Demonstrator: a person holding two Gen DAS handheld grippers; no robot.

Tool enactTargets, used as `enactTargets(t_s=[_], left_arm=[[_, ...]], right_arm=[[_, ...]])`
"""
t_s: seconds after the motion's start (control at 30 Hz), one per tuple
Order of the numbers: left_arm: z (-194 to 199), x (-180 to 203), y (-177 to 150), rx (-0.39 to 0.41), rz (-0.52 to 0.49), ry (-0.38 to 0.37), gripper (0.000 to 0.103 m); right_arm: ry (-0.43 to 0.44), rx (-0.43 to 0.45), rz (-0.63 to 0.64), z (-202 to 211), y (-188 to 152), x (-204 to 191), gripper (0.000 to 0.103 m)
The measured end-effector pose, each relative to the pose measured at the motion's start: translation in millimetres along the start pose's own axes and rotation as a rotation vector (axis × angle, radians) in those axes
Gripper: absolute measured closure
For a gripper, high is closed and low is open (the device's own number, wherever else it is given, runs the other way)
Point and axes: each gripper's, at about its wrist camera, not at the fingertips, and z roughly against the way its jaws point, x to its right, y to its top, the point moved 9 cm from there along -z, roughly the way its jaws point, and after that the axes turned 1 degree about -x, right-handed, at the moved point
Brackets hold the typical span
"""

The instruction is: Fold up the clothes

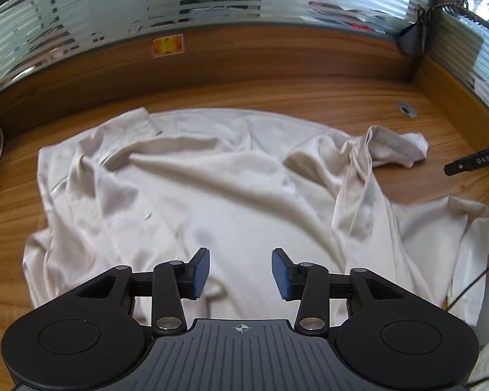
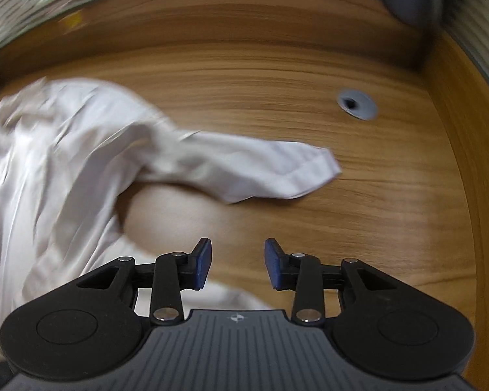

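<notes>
Shirt (image 1: 212, 195), pale, thin and limp, lies rumpled across the wooden worktop (image 1: 407, 104). We judge it light and slippery; pinch a sleeve (image 2: 260, 169) hem. Left claw (image 1: 240, 273) and right claw (image 2: 234, 264) hover parted, empty.

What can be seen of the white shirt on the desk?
The white shirt is a pale, cream-white garment of smooth, slightly glossy fabric. It lies spread out but heavily creased on the wooden desk, not yet folded. One sleeve sticks out sideways across bare wood, its cuff end flat on the surface. The opposite sleeve lies near the far edge. The open left gripper hangs over it with nothing between its pads, not visibly touching it.
</notes>
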Motion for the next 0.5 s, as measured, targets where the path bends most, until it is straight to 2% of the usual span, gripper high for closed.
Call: enactTargets(t_s=[0.1, 0.2, 0.23, 0.33, 0.5], left_arm=[[-7, 7, 10, -0.006, -0.029, -0.021, 0.058], [-11, 11, 20, 0.003, -0.073, -0.038, 0.058], [-12, 11, 22, 0.007, -0.079, -0.042, 0.058], [-15, 11, 30, 0.013, -0.078, -0.060, 0.057], [-18, 6, 40, 0.029, -0.074, -0.072, 0.057]], right_arm=[[0.019, -0.001, -0.163, -11, 11, 18, 0.062], [0.050, 0.001, -0.390, -23, 17, 34, 0.041], [0.069, 0.000, -0.467, -27, 18, 38, 0.038], [0.128, -0.007, -0.670, -39, 20, 43, 0.038], [0.155, -0.034, -0.857, -60, 22, 38, 0.039]])
